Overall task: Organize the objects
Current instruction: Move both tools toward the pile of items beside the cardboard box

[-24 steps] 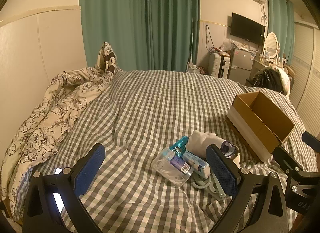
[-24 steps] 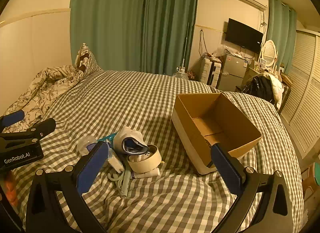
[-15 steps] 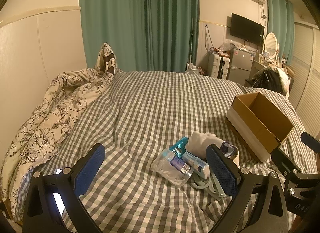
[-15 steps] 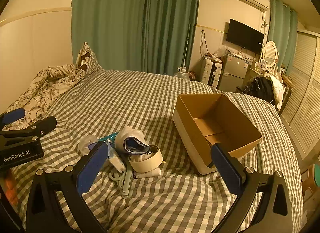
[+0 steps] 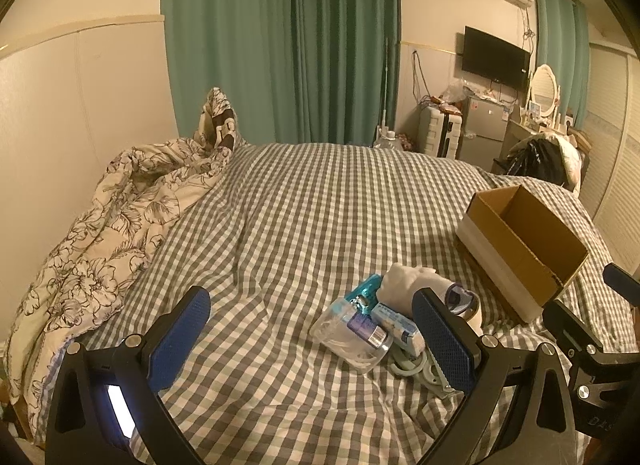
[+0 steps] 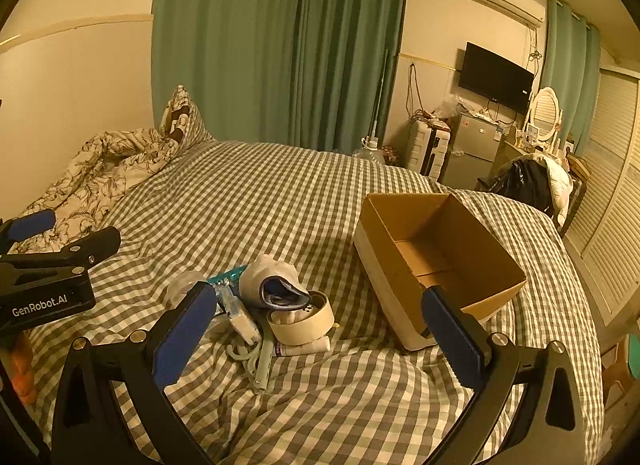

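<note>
Right wrist view: the right gripper (image 6: 320,333), jaws spread and empty, hangs over the near edge of the grey-and-white checked bed (image 6: 280,201). Directly ahead lies the pile: a beige tape roll (image 6: 301,318) touching a rolled white sock (image 6: 272,279), with pale plastic scissors (image 6: 256,361) lying lengthwise toward the gripper. The open brown cardboard box (image 6: 436,261), empty, sits just right of the pile. The left gripper (image 5: 308,341), also spread, probably stands slightly farther off.
</note>
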Motion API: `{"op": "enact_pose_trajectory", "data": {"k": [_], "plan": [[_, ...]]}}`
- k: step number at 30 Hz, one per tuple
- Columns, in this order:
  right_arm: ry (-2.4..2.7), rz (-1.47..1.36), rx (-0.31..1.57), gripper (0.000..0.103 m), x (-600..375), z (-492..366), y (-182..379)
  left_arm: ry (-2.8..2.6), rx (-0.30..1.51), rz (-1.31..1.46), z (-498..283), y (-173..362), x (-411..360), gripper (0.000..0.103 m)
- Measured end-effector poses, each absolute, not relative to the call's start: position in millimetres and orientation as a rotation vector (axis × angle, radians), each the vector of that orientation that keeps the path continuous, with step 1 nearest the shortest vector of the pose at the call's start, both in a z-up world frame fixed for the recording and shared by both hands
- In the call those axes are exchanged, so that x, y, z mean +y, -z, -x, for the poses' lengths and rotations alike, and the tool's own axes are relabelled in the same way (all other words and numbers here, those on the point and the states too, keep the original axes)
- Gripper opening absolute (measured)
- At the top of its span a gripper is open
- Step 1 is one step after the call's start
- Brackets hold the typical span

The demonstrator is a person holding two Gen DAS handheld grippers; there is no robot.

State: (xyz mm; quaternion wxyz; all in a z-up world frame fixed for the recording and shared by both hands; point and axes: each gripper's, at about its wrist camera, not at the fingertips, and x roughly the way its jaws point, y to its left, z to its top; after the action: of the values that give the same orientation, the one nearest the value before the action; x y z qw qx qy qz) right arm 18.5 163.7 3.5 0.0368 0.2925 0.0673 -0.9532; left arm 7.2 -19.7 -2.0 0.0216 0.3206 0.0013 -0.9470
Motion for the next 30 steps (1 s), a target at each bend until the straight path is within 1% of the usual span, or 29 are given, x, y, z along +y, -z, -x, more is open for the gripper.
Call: {"op": "enact_pose_trajectory", "data": {"k": [14,21,27,30], "plan": [[2.875,-0.997,0.228,0.103,154,-5,17,2.886,-0.02,-1.096,6,30,-25,0.103],[2.782,-1.139,0.205,0.102,147,15,48,2.824,-0.03,-1.205,21,58,-29,0.103],[2.652,-1.324,0.16,0.095,140,40,82,2.765,-0.062,-1.308,36,88,-31,0.103],[2.574,-1.441,0.127,0.088,138,54,103,2.743,-0.061,-1.362,42,98,-33,0.103]]}}
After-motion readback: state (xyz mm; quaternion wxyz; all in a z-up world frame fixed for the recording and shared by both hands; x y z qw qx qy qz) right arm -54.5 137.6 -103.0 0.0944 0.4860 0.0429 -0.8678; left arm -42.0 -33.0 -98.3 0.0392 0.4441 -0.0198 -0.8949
